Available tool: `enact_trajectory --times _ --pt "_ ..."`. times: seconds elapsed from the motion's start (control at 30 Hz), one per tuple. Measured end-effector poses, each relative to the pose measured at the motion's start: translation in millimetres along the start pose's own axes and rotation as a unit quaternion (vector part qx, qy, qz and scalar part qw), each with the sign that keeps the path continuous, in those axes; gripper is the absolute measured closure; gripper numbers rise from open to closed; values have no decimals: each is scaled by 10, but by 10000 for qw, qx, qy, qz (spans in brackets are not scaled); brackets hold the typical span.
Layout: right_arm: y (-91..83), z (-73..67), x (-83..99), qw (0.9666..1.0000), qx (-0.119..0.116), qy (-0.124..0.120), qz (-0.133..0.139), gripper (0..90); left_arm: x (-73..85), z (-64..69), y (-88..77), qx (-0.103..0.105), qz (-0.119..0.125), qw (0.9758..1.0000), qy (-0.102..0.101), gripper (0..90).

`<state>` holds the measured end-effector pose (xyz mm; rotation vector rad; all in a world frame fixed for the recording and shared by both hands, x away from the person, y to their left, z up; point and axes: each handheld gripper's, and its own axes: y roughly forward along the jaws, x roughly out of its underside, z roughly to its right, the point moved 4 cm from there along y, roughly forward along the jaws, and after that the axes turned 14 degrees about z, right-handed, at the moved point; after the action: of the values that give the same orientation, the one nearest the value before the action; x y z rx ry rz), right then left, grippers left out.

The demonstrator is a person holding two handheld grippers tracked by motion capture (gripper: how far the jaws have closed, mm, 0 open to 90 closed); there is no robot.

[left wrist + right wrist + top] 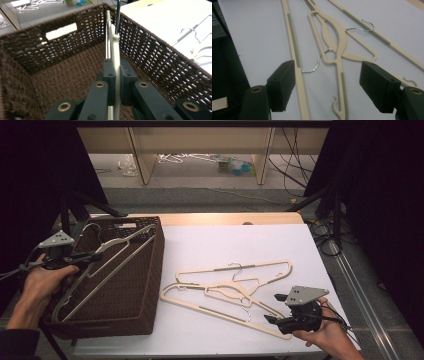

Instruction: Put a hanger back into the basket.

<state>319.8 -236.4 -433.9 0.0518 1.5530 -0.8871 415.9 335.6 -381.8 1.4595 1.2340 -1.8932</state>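
One hanger [107,257] is gripped edge-on in the closed jaws of the left gripper [82,256] and held inside the wicker basket [145,285] — not yet released. Several hangers [235,290] are left on the desk [215,240], where the right gripper [274,309] is held over them with its jaws open and empty.

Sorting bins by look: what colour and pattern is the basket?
Dark brown woven wicker basket; its weave shows best in the left gripper view.
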Motion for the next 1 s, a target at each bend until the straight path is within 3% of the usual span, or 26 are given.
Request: enact_trajectory --times 0.1,0.23,0.33,0.4,0.43,0.63,0.67,0.7,0.73,0.77,0.87,0.93,1.0 --pt "9 -2 4 10000 -10 -10 0 298 81 -44 65 -103 -8 9999 -129 851" --pt "8 -5 8 10000 -27 -25 -24 298 215 -125 130 -349 -312 9988 -128 844" --pt "9 -1 13 10000 -27 -9 -25 297 261 -161 142 -372 -329 9985 -220 830" --pt "6 0 21 10000 -30 0 -51 297 300 -254 106 -543 -222 9978 -297 823" --pt "10 7 20 10000 -17 -6 -35 296 309 -265 109 -636 -115 9970 -415 822" --pt "19 14 29 10000 -4 -8 -34 295 384 -380 35 -961 -378 9941 -321 762" --pt "20 15 32 10000 -9 -29 -30 295 390 -365 49 -1120 -248 9920 -527 738" --pt "20 11 33 10000 -14 -15 -37 295 394 -385 6 -1177 -380 9913 -453 713" --pt "19 9 33 10000 -20 -8 -33 294 388 -371 24 -1329 -168 9887 -677 688" --pt "21 13 32 10000 -10 -15 -24 295 382 -397 5 -1414 -144 9882 -579 652" --pt "19 22 38 10000 15 11 -11 294 345 -381 -46 -1738 -2 9830 -585 536" --pt "22 25 45 10000 39 55 -26 291 293 -318 -78 -1733 235 9825 -641 483" --pt "36 30 55 10000 22 73 0 284 241 -223 -105 -1634 379 9837 -654 448"
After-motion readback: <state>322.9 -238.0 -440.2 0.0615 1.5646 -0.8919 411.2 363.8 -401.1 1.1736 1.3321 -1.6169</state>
